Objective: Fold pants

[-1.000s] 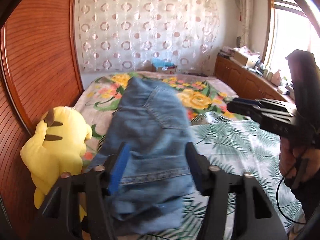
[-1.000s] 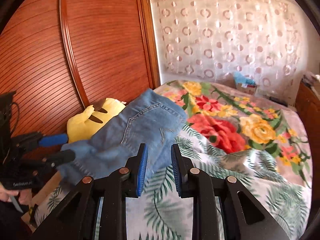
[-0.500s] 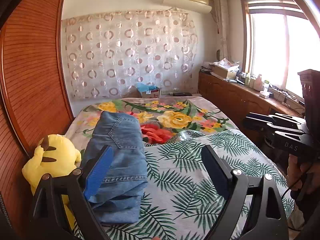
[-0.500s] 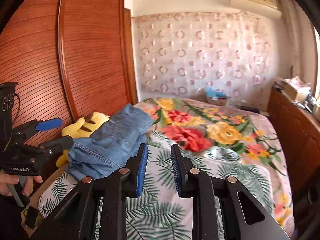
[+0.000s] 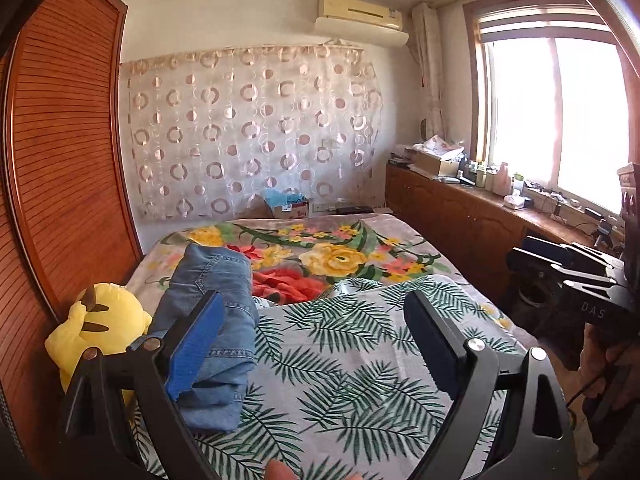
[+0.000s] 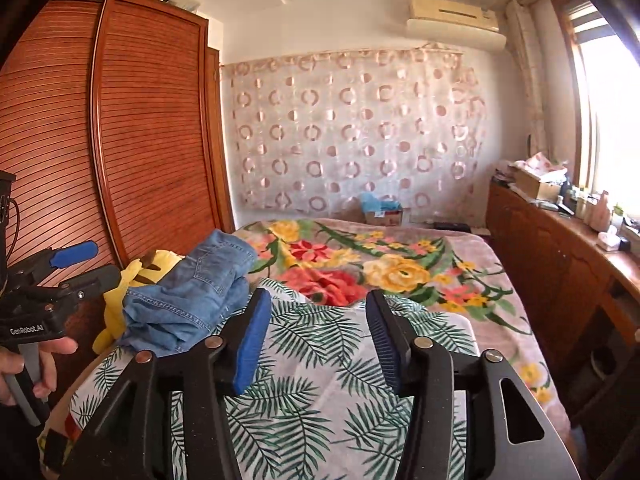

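The left hand-held gripper (image 5: pixel 316 338) is held above the near end of the bed, its two fingers spread wide with nothing between them; the blue pad (image 5: pixel 196 344) on its left finger overlaps the pants in its own camera's view, but nothing shows it touching them. The right hand-held gripper (image 6: pixel 318 330) also stands parted and holds nothing, its blue-padded fingers pointing along the bed over the palm-leaf sheet (image 6: pixel 320 400). Each tool shows in the other's camera: the left one at the left edge of the right wrist view, gripped by the person's left hand (image 6: pixel 36 364), and the right one at the right edge of the left wrist view. The pants (image 5: pixel 216 320), blue denim, lie folded into a thick stacked bundle along the left side of the bed, partly on the palm-leaf sheet and partly on the floral blanket (image 5: pixel 340 256) farther up. Just beside the pants, between them and the wooden wardrobe (image 5: pixel 60 180), sits a yellow plush toy (image 5: pixel 104 320), touching the denim. Beyond the bed hangs a sheer curtain with ring patterns (image 5: pixel 248 140), a cardboard box (image 5: pixel 290 208) at its foot. A long wooden surface (image 5: pixel 480 208) under the window (image 5: pixel 552 120) carries bottles and boxes.
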Demonstrator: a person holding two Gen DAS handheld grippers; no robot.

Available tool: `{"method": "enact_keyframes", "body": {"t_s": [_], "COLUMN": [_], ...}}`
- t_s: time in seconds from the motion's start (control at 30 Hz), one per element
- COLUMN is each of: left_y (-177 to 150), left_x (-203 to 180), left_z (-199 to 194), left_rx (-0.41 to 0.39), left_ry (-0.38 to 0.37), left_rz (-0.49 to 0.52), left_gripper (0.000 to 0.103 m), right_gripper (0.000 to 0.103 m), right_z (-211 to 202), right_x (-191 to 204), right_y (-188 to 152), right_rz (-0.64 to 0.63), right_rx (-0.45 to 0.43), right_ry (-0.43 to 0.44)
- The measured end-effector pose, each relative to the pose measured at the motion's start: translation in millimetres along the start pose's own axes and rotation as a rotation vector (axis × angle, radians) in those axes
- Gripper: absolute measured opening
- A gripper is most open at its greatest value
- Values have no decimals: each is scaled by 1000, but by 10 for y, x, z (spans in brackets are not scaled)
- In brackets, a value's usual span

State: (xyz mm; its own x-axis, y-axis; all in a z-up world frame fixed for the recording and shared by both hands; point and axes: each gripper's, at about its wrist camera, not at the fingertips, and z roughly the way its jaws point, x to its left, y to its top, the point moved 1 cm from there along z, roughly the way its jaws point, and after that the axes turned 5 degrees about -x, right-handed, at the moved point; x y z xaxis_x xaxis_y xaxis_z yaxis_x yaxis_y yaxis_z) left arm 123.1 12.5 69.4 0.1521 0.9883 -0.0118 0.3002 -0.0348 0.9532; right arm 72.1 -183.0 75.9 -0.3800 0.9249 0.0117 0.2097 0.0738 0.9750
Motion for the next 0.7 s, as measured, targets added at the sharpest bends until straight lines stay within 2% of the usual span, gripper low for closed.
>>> {"method": "enact_keyframes", "body": {"t_s": [0.27,0.7], "left_y": [-54,-239], "left_x": [-164,-335], "left_z": [-243,-392], "left_rx": [-2,13], "left_ry": [49,51], "left_rz": [-6,21], "left_gripper": [91,91], "right_gripper": [65,67], "right_z": [-407,-689], "right_x": [197,271], "right_y": [-179,-264], "right_rz": [15,57], "right_rx": [-25,-35], "right_ry": [-57,-101]}}
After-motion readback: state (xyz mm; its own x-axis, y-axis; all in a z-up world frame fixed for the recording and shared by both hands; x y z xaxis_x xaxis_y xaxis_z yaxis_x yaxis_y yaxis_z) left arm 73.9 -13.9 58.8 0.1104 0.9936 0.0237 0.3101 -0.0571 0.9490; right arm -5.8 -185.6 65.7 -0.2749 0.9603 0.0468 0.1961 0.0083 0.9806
